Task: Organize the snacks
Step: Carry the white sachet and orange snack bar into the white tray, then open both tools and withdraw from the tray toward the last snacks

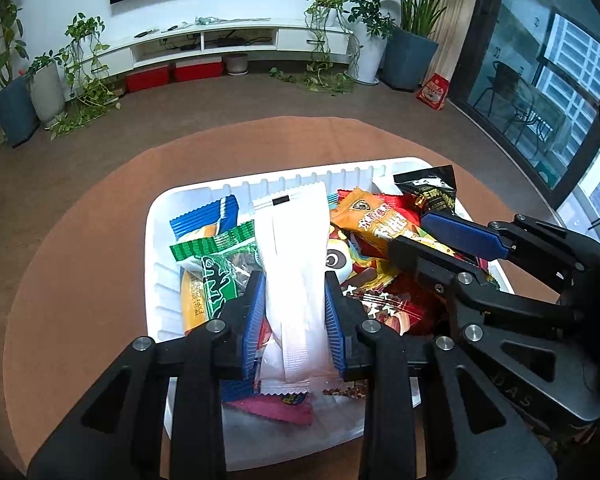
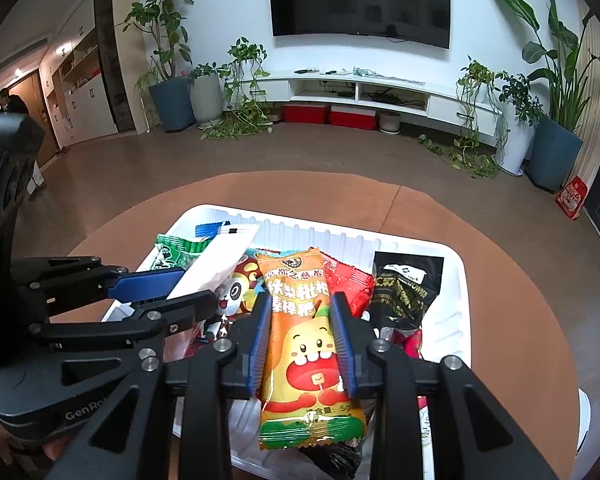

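A round brown table point(image 1: 80, 240) carries a white ribbed plastic tray point(image 1: 156, 216), and every snack in view lies inside that tray in a loose overlapping heap. Largest among them, a long white packet point(image 1: 296, 264) lies lengthwise down the left-middle, with a green wrapper point(image 1: 216, 276) and a blue-and-white striped wrapper point(image 1: 204, 220) to its left, a panda-printed pack point(image 2: 232, 296) under its right side, red wrappers point(image 2: 348, 280) further right and a black sachet point(image 2: 404, 292) at the far right corner. The left gripper point(image 1: 296, 300) straddles the white packet at mid-length, blue pads along both edges, though whether they press or have just let go cannot be told. The right gripper point(image 2: 302, 340) likewise brackets an orange pear-cartoon packet point(image 2: 308, 344) on top of the pile, grip equally unclear. These look like light, soft, glossy film pouches that likely crinkle and slide; taking each across its narrow width near the middle, as the jaws stand now, seems safer than pinching a crimped end, and a gentle squeeze should spare the contents
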{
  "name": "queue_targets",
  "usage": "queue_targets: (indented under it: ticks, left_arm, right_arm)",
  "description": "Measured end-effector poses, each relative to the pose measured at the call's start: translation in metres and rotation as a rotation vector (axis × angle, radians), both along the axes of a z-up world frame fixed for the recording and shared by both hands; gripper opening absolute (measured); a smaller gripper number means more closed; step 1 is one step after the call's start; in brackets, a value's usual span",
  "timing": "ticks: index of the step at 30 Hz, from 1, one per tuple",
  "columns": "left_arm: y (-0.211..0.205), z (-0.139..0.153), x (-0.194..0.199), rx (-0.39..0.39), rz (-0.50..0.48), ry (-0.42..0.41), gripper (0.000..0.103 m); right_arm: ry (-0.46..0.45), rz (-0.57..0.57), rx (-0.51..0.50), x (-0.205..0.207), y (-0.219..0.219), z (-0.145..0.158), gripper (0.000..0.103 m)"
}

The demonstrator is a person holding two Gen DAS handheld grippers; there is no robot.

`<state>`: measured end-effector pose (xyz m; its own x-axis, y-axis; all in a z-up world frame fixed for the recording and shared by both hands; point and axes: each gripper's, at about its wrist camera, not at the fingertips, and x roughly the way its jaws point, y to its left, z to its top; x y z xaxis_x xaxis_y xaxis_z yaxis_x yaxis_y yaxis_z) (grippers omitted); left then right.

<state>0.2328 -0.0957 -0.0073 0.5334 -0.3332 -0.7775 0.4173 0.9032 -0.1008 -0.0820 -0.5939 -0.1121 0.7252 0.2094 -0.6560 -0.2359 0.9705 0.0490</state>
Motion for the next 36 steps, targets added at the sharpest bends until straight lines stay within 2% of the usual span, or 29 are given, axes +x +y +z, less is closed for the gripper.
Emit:
queue_targets:
  ticks: [2, 5, 6, 7, 10, 12, 17, 19, 23, 25, 27, 32, 36]
  left_arm:
    - [0.002, -0.001, 0.001, 0.001, 0.006, 0.001, 0.028]
    - [0.005, 0.001, -0.006, -0.001, 0.021, -0.008, 0.035]
    - [0.007, 0.002, -0.008, -0.003, 0.024, -0.011, 0.041]
    - [0.009, 0.002, -0.009, -0.012, 0.024, -0.014, 0.051]
    - [0.014, 0.009, -0.015, -0.013, 0.033, -0.029, 0.066]
    - [0.018, 0.012, -0.017, -0.026, 0.038, -0.03, 0.074]
    - [0.029, 0.018, -0.03, -0.021, 0.057, -0.033, 0.079]
    - [0.034, 0.023, -0.035, -0.027, 0.072, -0.038, 0.094]
    - [0.05, 0.035, -0.051, -0.063, 0.095, -0.059, 0.097]
    - [0.057, 0.044, -0.064, -0.084, 0.098, -0.084, 0.103]
    - [0.065, 0.052, -0.08, -0.093, 0.101, -0.118, 0.103]
    - [0.081, 0.061, -0.135, -0.104, 0.074, -0.116, 0.103]
    - [0.095, 0.06, -0.192, -0.128, 0.05, -0.093, 0.103]
  right_arm:
    - [-0.001, 0.0, -0.006, 0.0, 0.0, 0.0, 0.035]
    - [-0.005, -0.007, -0.017, 0.0, -0.001, 0.002, 0.035]
    - [-0.008, -0.014, -0.02, -0.001, -0.001, 0.003, 0.035]
    - [-0.013, -0.024, -0.019, -0.002, -0.002, 0.005, 0.036]
    - [-0.023, -0.042, -0.003, -0.004, -0.007, 0.008, 0.042]
    - [-0.032, -0.046, 0.006, -0.004, -0.011, 0.012, 0.047]
    - [-0.045, -0.034, -0.007, -0.008, -0.007, 0.015, 0.054]
    - [-0.049, -0.034, -0.012, -0.009, -0.007, 0.016, 0.059]
    - [-0.082, -0.043, 0.01, -0.015, -0.014, 0.024, 0.069]
    - [-0.126, -0.066, 0.033, -0.021, -0.023, 0.034, 0.076]
    - [-0.173, -0.083, 0.08, -0.031, -0.035, 0.047, 0.083]
    - [-0.234, -0.055, 0.184, -0.064, -0.063, 0.082, 0.09]
    - [-0.271, 0.007, 0.181, -0.106, -0.075, 0.098, 0.095]
